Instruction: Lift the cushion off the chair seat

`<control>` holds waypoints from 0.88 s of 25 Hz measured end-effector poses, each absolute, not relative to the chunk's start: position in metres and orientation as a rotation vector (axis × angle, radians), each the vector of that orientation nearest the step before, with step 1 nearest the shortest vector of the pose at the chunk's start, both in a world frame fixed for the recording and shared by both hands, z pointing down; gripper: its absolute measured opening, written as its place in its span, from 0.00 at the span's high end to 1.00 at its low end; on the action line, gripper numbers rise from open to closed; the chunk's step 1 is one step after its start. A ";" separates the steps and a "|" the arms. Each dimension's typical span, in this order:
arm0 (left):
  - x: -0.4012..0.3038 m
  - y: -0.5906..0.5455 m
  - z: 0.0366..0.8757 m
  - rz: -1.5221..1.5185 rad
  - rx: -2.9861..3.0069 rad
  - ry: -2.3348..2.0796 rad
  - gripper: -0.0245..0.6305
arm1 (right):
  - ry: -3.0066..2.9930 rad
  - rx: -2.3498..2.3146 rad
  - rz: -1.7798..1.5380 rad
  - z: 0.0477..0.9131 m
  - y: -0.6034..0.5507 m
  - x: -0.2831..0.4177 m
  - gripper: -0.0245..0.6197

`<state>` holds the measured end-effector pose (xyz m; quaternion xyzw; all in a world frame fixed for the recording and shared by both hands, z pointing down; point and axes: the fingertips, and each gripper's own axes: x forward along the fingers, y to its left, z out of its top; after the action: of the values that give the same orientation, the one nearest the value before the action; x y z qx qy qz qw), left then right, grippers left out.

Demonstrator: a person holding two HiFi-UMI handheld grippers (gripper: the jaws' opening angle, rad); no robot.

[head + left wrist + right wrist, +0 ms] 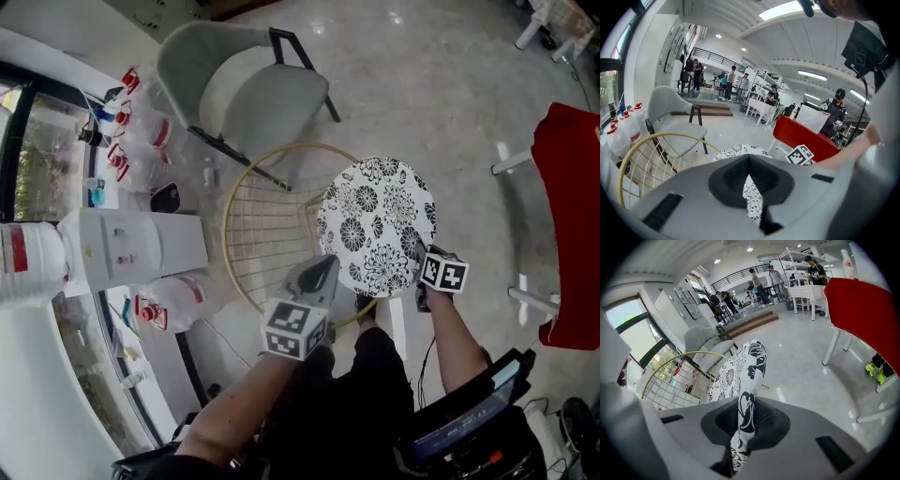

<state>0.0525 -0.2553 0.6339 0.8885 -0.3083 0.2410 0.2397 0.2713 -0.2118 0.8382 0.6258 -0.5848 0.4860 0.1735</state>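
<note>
Pinching cushion (377, 225), left tongs (323, 267), right tongs (424, 274)

Down the lower frame we've got black clothing (361, 394), and a dark shoe (365, 305) just peeking out. The left gripper (329, 263) wears a smooth pale-grey shell, and there's its marker cube (294, 328), black-and-white squares on every visible face. The right gripper (419, 283) carries a matching cube (443, 273). Up close, each shell shows a dark rounded recess (729, 180), ribbed black pads (764, 416) and 2 dark rectangular slots (832, 453). A thin black cable (427, 361) runs beside the right forearm (459, 337). Low on the right, a dark box (464, 427) shows a blue-lit screen.
</note>
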 end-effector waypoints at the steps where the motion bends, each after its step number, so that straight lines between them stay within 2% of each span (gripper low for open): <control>1: 0.051 -0.257 0.628 0.655 2.443 -0.848 0.95 | -1.674 1.781 1.367 0.828 -0.214 0.270 0.91; 14: 0.022 -0.252 0.555 0.549 2.500 -0.937 0.95 | -1.818 1.809 1.287 0.732 -0.219 0.234 0.91; 22: -0.002 -0.266 0.506 0.414 2.531 -1.000 0.95 | -1.933 1.783 1.105 0.665 -0.232 0.209 0.91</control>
<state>-0.0023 -0.2660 0.5065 0.9021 -0.3565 0.1475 0.1934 0.2090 -0.2323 0.6652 0.6186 -0.6706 0.3834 0.1439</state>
